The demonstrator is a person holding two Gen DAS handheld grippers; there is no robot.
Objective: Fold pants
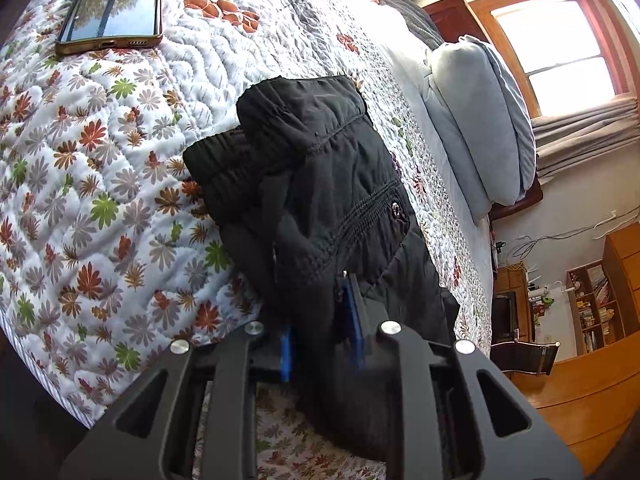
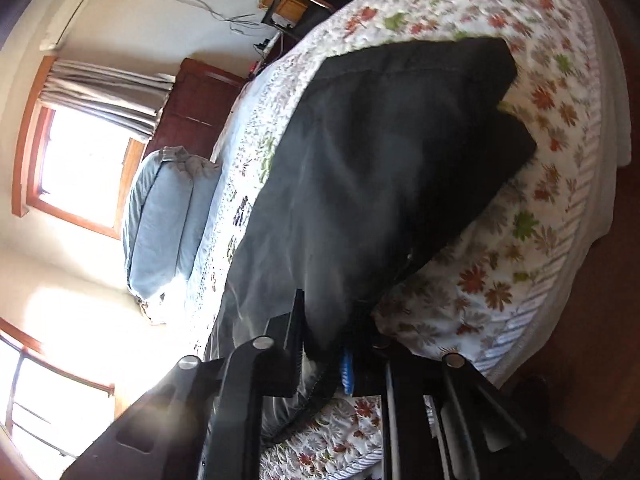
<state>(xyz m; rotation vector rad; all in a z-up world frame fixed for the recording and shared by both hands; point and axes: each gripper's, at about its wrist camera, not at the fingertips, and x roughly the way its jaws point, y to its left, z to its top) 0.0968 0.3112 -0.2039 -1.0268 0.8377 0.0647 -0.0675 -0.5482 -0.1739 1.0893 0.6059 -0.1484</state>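
Both tongs pinching the black pants on the quilted bed.

My left gripper is nearly closed on a bunched edge at six o'clock; my right gripper is clamped tight on cloth, presumably so I can lift both ends together. A phone lies at eleven o'clock.

The black pants lie heaped across the middle of the bed, blocking passage there. Left of them, in the left wrist view, the quilt lies open up to a phone at the far corner. Right of them a grey pillow (propped on edge) crowds the bed's side.
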